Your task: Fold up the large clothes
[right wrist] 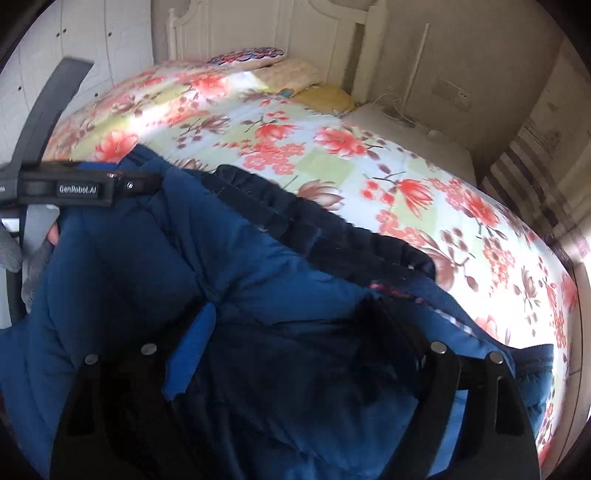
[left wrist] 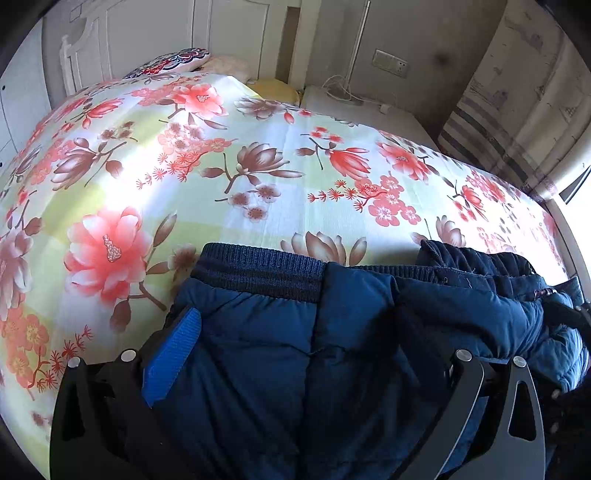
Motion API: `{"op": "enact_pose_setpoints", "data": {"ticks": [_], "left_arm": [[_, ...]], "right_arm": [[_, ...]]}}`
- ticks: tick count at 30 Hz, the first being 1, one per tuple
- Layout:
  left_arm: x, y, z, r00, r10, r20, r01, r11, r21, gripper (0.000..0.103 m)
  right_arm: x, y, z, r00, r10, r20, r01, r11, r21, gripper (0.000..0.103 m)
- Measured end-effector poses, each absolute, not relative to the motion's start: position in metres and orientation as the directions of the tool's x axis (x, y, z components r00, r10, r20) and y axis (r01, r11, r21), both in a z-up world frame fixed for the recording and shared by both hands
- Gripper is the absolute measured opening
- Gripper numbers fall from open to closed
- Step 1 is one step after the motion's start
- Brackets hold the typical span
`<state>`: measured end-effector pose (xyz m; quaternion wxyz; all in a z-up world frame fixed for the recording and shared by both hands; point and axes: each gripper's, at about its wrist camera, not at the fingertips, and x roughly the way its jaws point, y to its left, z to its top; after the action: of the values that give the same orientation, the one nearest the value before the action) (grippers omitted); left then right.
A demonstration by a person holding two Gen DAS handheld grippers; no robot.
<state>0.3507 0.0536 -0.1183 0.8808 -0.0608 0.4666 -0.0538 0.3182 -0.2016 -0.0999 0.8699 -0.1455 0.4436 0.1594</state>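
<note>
The bed [left wrist: 258,177] fills most of both views, covered by a floral sheet in red, brown and pale green. At its head stand a white headboard [right wrist: 258,22] and a patterned pillow [left wrist: 173,61], with a yellow cushion [right wrist: 325,96] at the far corner beside a white bedside cabinet [left wrist: 369,107].

A large padded navy jacket [left wrist: 258,350] lies along the bed's near edge, its ribbed dark hem [left wrist: 258,269] turned toward the middle of the bed. In the right wrist view the jacket [right wrist: 166,258] is bunched in thick folds, with a gathered dark band [right wrist: 332,229] running across it.

The left gripper [left wrist: 295,354] points down onto the jacket; its fingers stand wide apart with a thick fold of the padded cloth filling the gap, the blue pad [left wrist: 171,354] lying against the fabric. Whether they press on it I cannot tell.

The right gripper [right wrist: 291,343] likewise has its fingers spread wide, the jacket bulging between them; only its left blue pad [right wrist: 192,350] shows, against the cloth, and a firm grip cannot be told.

At the left edge of the right wrist view, a grey-gloved hand [right wrist: 22,258] holds the other gripper's body.
</note>
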Motion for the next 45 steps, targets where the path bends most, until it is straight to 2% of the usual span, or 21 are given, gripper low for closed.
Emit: {"op": "enact_pose_setpoints", "data": {"ticks": [4, 6, 7, 8, 9, 11, 13, 15, 17, 20, 23, 31, 36, 38, 39, 43, 45], "left_arm": [[0.351, 0.054, -0.119, 0.558, -0.155, -0.815, 0.038, 0.986, -0.162, 0.099], [0.35, 0.054, -0.119, 0.561, -0.161, -0.812, 0.038, 0.985, -0.17, 0.099], [0.349, 0.055, -0.118, 0.567, -0.164, -0.807, 0.037, 0.984, -0.174, 0.099], [0.348, 0.054, -0.117, 0.572, -0.158, -0.805, 0.035, 0.985, -0.169, 0.099], [0.348, 0.053, -0.116, 0.575, -0.147, -0.804, 0.032, 0.987, -0.158, 0.099], [0.345, 0.049, -0.107, 0.593, -0.103, -0.799, 0.024, 0.994, -0.111, 0.098], [0.332, 0.041, -0.081, 0.668, -0.067, -0.741, 0.02, 0.997, -0.073, 0.098], [0.315, 0.024, -0.051, 0.729, -0.141, -0.669, 0.076, 0.989, -0.124, 0.098], [0.307, -0.009, -0.032, 0.745, -0.191, -0.64, 0.154, 0.981, -0.114, 0.098], [0.31, -0.09, -0.04, 0.706, -0.199, -0.68, 0.305, 0.952, 0.038, 0.098], [0.332, -0.143, -0.108, 0.595, -0.032, -0.803, 0.345, 0.913, 0.219, 0.099], [0.342, -0.086, -0.099, 0.568, -0.146, -0.81, 0.318, 0.947, 0.052, 0.099], [0.359, 0.014, -0.103, 0.562, -0.062, -0.825, 0.163, 0.986, 0.037, 0.099], [0.362, 0.048, -0.115, 0.515, -0.189, -0.836, 0.145, 0.98, -0.133, 0.099], [0.362, 0.053, -0.115, 0.522, -0.2, -0.829, 0.134, 0.979, -0.152, 0.099], [0.359, 0.04, -0.117, 0.552, -0.125, -0.825, 0.121, 0.99, -0.069, 0.099], [0.356, 0.041, -0.117, 0.556, -0.135, -0.821, 0.117, 0.99, -0.083, 0.099]], "right_arm": [[0.304, -0.283, -0.075, 0.679, 0.032, -0.734, -0.171, 0.978, -0.116, 0.082], [0.303, -0.327, -0.095, 0.645, 0.002, -0.764, -0.075, 0.995, -0.061, 0.082], [0.304, -0.342, -0.107, 0.621, 0.047, -0.782, -0.069, 0.998, 0.005, 0.082], [0.303, -0.358, -0.115, 0.619, 0.139, -0.773, -0.062, 0.99, 0.128, 0.081], [0.304, -0.36, -0.116, 0.625, 0.145, -0.767, -0.055, 0.988, 0.142, 0.081], [0.306, -0.347, -0.116, 0.629, 0.086, -0.773, -0.055, 0.996, 0.067, 0.081], [0.307, -0.339, -0.117, 0.636, 0.055, -0.77, -0.055, 0.998, 0.027, 0.081], [0.302, -0.346, -0.117, 0.639, 0.084, -0.765, -0.053, 0.997, 0.065, 0.081], [0.304, -0.344, -0.118, 0.637, 0.092, -0.765, -0.052, 0.996, 0.077, 0.081], [0.304, -0.35, -0.12, 0.638, 0.08, -0.766, -0.053, 0.997, 0.06, 0.081], [0.3, -0.353, -0.119, 0.64, 0.094, -0.762, -0.052, 0.996, 0.079, 0.081], [0.298, -0.354, -0.119, 0.643, 0.098, -0.76, -0.054, 0.995, 0.082, 0.081], [0.298, -0.354, -0.119, 0.643, 0.102, -0.759, -0.054, 0.995, 0.088, 0.082], [0.298, -0.355, -0.119, 0.642, 0.105, -0.76, -0.057, 0.994, 0.09, 0.083], [0.298, -0.355, -0.119, 0.641, 0.106, -0.76, -0.057, 0.994, 0.091, 0.083], [0.299, -0.356, -0.119, 0.642, 0.109, -0.759, -0.056, 0.994, 0.096, 0.083], [0.299, -0.355, -0.119, 0.642, 0.109, -0.759, -0.056, 0.994, 0.096, 0.083]]}}
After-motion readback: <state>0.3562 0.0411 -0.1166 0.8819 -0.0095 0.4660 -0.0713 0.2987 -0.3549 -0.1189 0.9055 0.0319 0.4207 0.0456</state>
